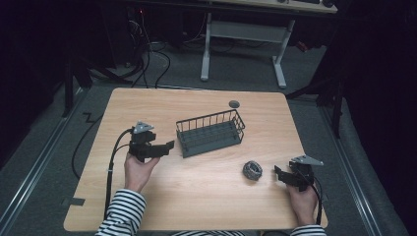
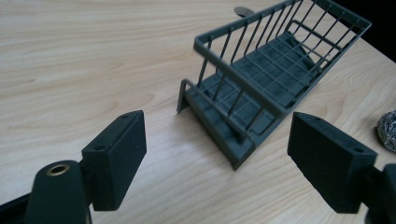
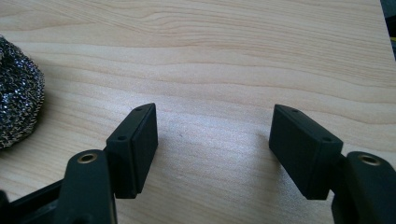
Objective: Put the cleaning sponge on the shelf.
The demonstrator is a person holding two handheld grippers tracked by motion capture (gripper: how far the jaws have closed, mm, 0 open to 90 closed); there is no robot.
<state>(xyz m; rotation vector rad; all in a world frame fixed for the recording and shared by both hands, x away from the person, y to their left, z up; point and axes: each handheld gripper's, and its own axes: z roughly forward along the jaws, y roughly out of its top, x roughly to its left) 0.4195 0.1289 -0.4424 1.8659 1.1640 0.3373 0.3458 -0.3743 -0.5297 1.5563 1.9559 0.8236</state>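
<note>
In the high view, a steel-wool scourer (image 1: 252,170) lies on the wooden table (image 1: 196,196) at lower right of centre, with the right gripper (image 1: 278,173) just beside it, to its right in the frame. The dark wire basket (image 1: 210,132) sits at the centre of the table, its long axis running left to right and tipped slightly up toward the right. The left gripper (image 1: 170,146) rests at centre left, its jaws pointing at the basket's near-left end. A small dark disc (image 1: 234,103) lies beyond the basket. The right hand is plainly the nearer one to the scourer.

In the left gripper view, the left gripper (image 2: 217,156) stands wide apart and empty, and the basket (image 2: 243,79) stretches away toward the upper right. Its ribbed floor and upright bars are clear here; the scourer (image 2: 387,130) peeks in at the right edge.

In the right gripper view, the right gripper (image 3: 212,149) is likewise spread apart with bare wood between its jaws. The scourer (image 3: 18,93) sits off to the left of the frame, showing its coiled metal strands. A likely grasp would need the gripper to swing toward that side.
</note>
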